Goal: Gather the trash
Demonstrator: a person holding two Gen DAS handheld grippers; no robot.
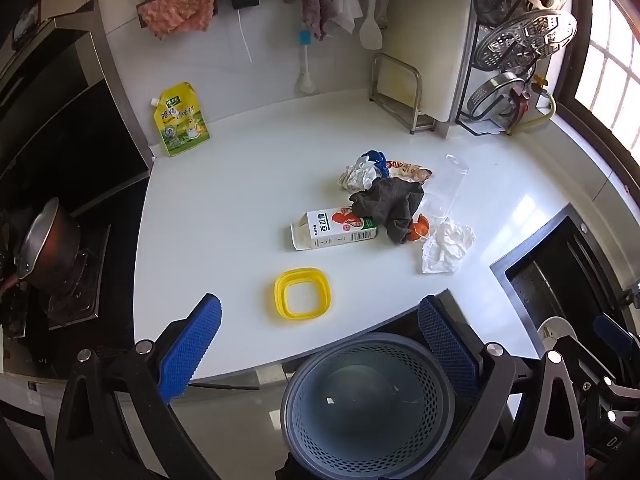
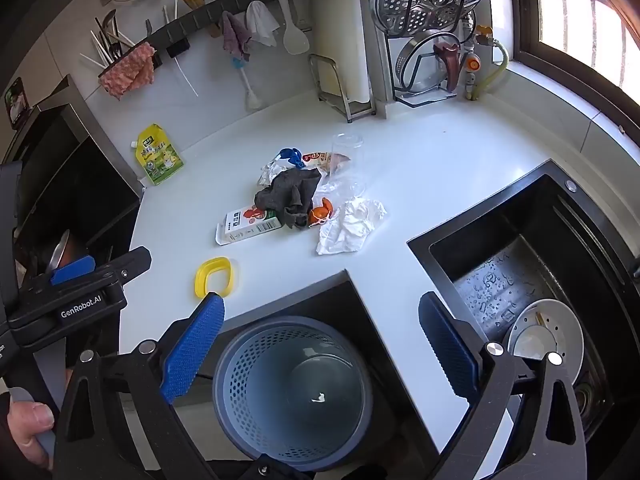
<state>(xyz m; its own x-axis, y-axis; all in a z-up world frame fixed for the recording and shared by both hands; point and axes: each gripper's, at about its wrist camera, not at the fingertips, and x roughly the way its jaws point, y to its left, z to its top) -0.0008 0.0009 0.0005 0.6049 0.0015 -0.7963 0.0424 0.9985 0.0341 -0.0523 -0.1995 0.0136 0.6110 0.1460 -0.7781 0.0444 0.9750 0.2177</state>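
Observation:
A heap of trash lies mid-counter: a white juice carton (image 1: 334,230) (image 2: 248,227), a dark grey rag (image 1: 388,204) (image 2: 292,196), orange peel (image 1: 420,227) (image 2: 320,213), crumpled white paper (image 1: 446,250) (image 2: 350,226), a clear plastic cup (image 1: 448,184) (image 2: 346,160), a snack wrapper (image 1: 412,170) and blue-white scraps (image 1: 366,170) (image 2: 286,160). A grey perforated waste basket (image 1: 368,404) (image 2: 292,388) stands on the floor below the counter edge. My left gripper (image 1: 318,350) and right gripper (image 2: 320,350) both hang open and empty above the basket, short of the heap.
A yellow square lid ring (image 1: 302,292) (image 2: 214,276) lies near the front edge. A yellow seasoning pouch (image 1: 180,120) (image 2: 158,156) leans at the back left. Stove with a pot (image 1: 48,244) at left; black sink (image 2: 520,264) with a white bowl (image 2: 546,336) at right. A hand (image 2: 28,424) holds the left gripper.

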